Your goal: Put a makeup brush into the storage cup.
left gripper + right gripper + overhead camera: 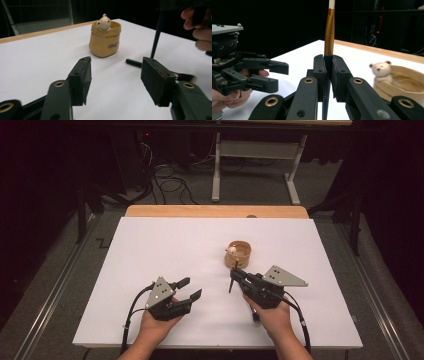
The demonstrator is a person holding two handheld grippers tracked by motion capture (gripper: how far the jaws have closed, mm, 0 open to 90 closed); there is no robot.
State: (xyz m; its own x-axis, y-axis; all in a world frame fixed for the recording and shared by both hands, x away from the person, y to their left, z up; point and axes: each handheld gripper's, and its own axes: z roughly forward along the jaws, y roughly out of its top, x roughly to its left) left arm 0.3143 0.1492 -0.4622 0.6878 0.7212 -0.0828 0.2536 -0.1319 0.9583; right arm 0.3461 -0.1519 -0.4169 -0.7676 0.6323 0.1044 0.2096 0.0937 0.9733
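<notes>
My right gripper (234, 274) is shut on a thin brush (329, 32) with a dark handle, a gold band and a white tip, and holds it upright. In the left gripper view the brush's dark handle (156, 37) stands on end on the table. A tan pot (239, 254) with a small white bear (382, 70) on its rim stands just beyond that gripper. My left gripper (191, 288) is at the front left of the white board, open, with nothing between its pads (85, 75). It points toward the pot (105, 41).
A second dark brush (135, 63) lies flat on the white board (165, 245) in front of the left gripper's right jaw. A wooden table edge (215, 211) runs along the back. Cables and a desk frame (260, 150) are on the floor beyond.
</notes>
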